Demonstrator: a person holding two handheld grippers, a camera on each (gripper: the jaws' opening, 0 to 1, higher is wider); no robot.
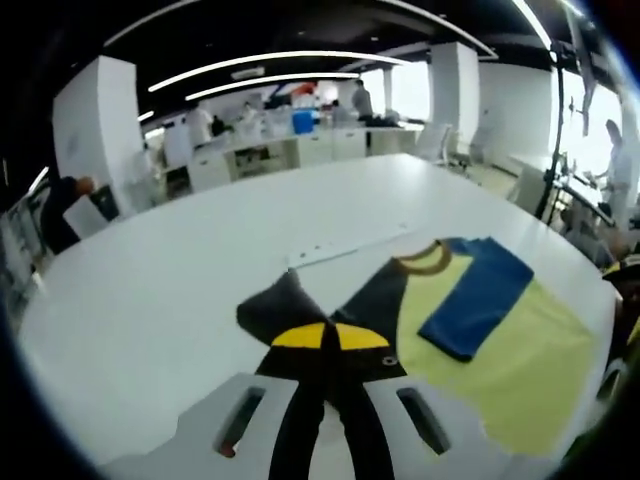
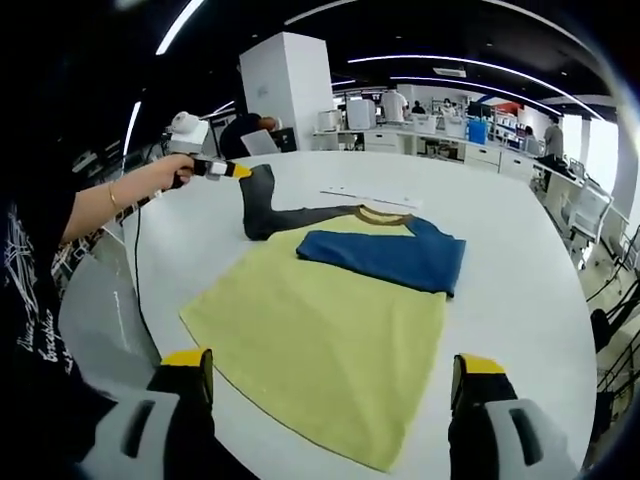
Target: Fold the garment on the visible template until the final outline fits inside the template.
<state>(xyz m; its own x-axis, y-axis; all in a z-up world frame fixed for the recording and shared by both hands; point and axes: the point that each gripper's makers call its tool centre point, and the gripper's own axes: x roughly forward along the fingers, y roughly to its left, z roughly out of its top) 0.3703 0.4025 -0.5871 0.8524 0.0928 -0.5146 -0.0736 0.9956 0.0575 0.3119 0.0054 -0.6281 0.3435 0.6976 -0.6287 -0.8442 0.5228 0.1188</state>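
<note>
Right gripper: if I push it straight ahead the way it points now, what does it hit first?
Most likely the yellow shirt body: its near hem lies on the table right ahead of the open right gripper. The folded blue sleeve comes later. Height above the cloth is unclear.

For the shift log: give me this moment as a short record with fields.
garment: yellow T-shirt spread flat on the white table
blue sleeve: blue sleeve folded across the chest
dark sleeve: dark grey sleeve lifted off the table
left gripper: left gripper shut on the dark grey sleeve
right gripper: right gripper open, over the shirt's hem, holding nothing
template: white strip beyond the collar; outline not discernible
</note>
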